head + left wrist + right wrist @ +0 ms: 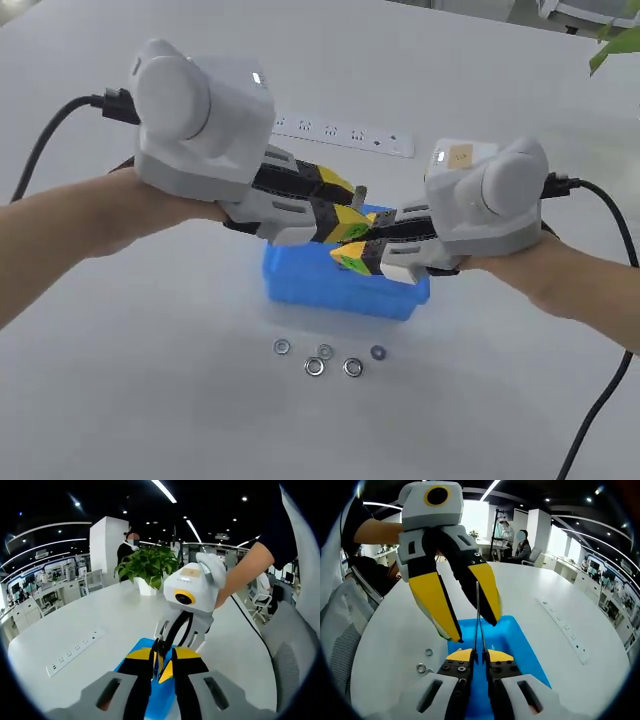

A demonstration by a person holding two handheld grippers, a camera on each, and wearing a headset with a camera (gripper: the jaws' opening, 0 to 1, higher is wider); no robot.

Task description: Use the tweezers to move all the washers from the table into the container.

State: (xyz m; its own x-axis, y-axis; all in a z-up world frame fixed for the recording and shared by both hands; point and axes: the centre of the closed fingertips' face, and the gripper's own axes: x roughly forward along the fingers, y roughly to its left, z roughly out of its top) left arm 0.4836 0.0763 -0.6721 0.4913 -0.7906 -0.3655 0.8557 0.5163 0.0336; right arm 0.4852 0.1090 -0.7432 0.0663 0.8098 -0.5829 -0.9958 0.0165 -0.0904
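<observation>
Several small metal washers (324,351) lie on the white table just in front of a blue container (300,285). Both grippers hover over the container, tips facing each other. My right gripper (479,656) is shut on thin metal tweezers (478,615), which point away from it. My left gripper (476,630) is open, with its yellow fingers (440,605) spread on either side of the tweezers. In the head view the left gripper (350,225) comes in from the left and the right gripper (350,258) from the right. Two washers (421,668) show left of the container (520,650).
A white power strip (340,132) lies on the table behind the container. A potted plant (150,565) stands at the table's far side. Office chairs and people are beyond the table. Black cables trail from both grippers.
</observation>
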